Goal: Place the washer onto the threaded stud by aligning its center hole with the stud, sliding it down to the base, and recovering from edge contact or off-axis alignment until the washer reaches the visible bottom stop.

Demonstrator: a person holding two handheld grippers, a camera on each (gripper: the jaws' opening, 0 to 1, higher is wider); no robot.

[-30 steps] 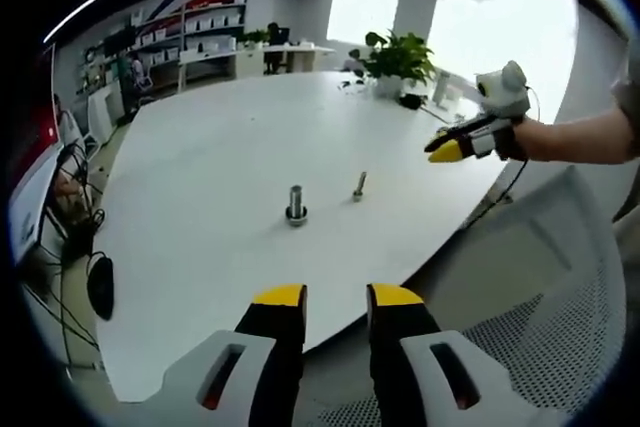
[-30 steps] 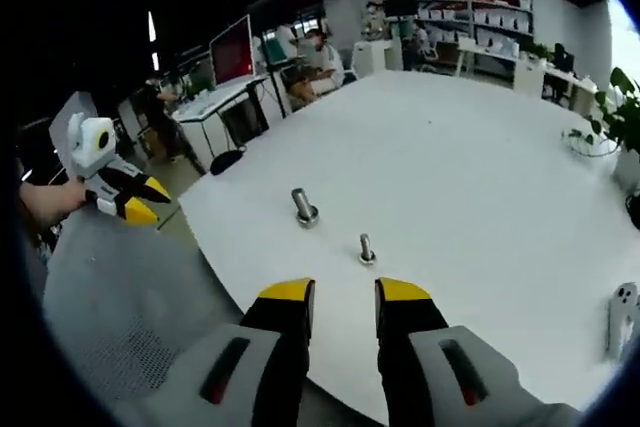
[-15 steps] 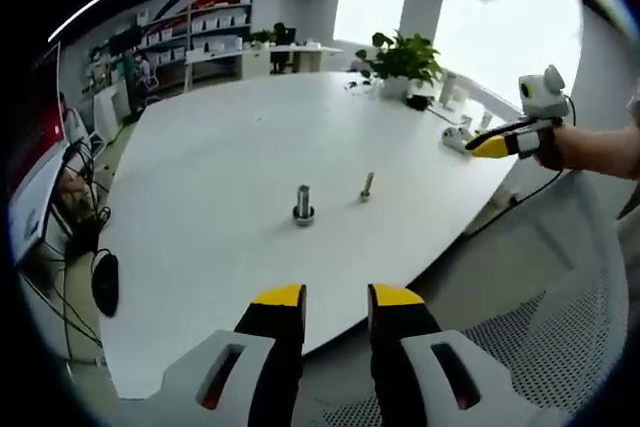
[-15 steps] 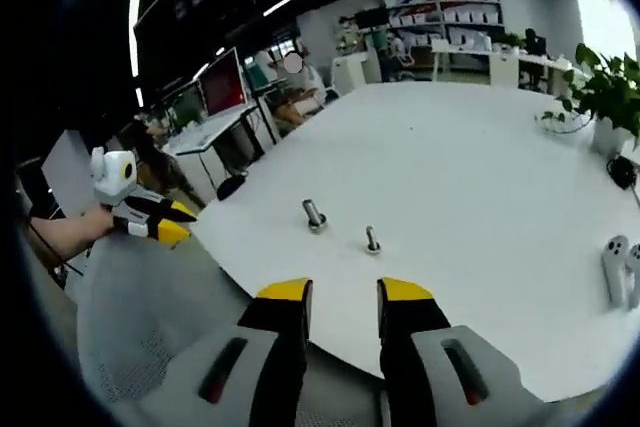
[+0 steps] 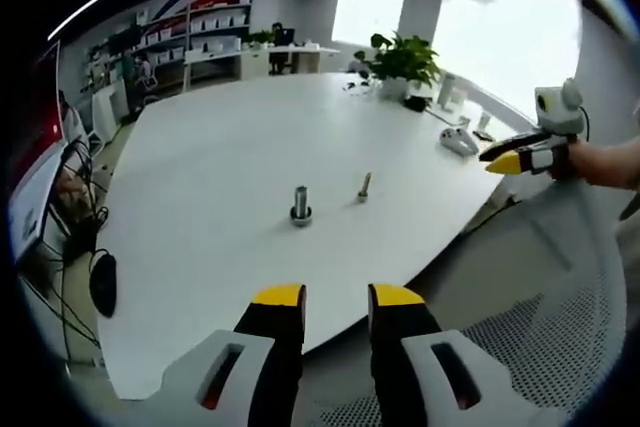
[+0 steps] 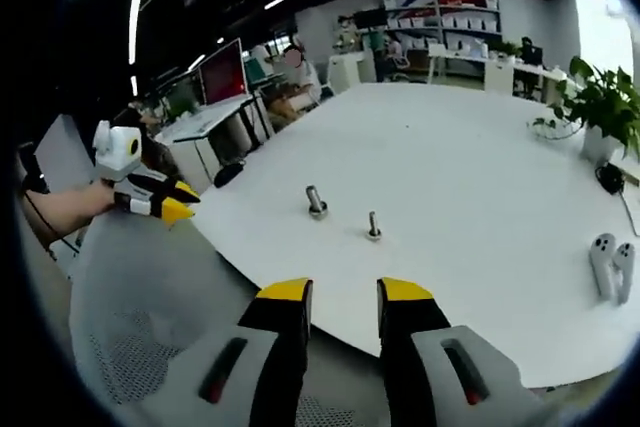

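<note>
Threaded stud (image 5: 364,186) stood upright mid-surface (image 5: 230,147), thicker bolt (image 5: 299,205) just beside at 9 o'clock, washer not discernible, left hand-held gripper (image 5: 335,297) and right hand-held gripper (image 6: 343,292) narrowly parted, empty, off the surface's edge.

The left gripper (image 5: 335,295) is held off the near edge of the white table (image 5: 230,147), jaws parted and empty. The right gripper (image 6: 343,291) is held likewise off that edge, jaws parted, nothing between them.
</note>
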